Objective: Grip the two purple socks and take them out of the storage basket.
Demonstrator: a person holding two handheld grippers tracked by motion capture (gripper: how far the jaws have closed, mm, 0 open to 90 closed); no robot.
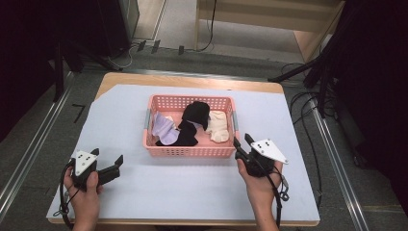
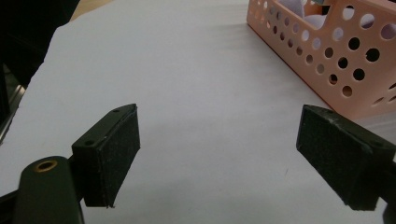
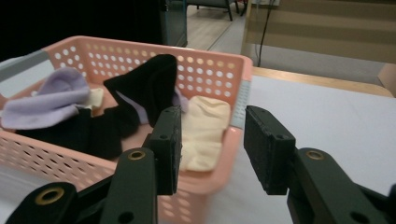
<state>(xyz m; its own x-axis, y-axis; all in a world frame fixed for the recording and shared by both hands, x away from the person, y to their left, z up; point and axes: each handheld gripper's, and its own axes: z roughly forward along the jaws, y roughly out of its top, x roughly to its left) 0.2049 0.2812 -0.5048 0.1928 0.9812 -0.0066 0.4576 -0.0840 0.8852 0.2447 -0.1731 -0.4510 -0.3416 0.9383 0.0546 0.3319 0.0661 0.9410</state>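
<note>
A pink perforated basket (image 1: 187, 152) stands at the middle of the table. It holds a black sock (image 1: 196, 114), a lilac cloth (image 1: 162, 129) and a cream sock (image 1: 217, 126). My right gripper (image 1: 242, 140) is held at the basket's near right corner, open, with nothing between its pads. In the right gripper view its jaws (image 3: 212, 140) frame that corner of the basket (image 3: 140, 44), with the cream sock (image 3: 205, 126), black sock (image 3: 149, 84) and lilac cloth (image 3: 51, 100) beyond. My left gripper (image 1: 107, 156) rests low at the front left, wide open (image 2: 219, 154) over bare sheet, the basket (image 2: 336, 60) to its right.
A white sheet (image 1: 159, 187) covers most of the wooden table (image 1: 192, 81). The table's front edge lies just behind both hands. Cables (image 1: 308, 110) and dark stands run along the floor to the right and at the back.
</note>
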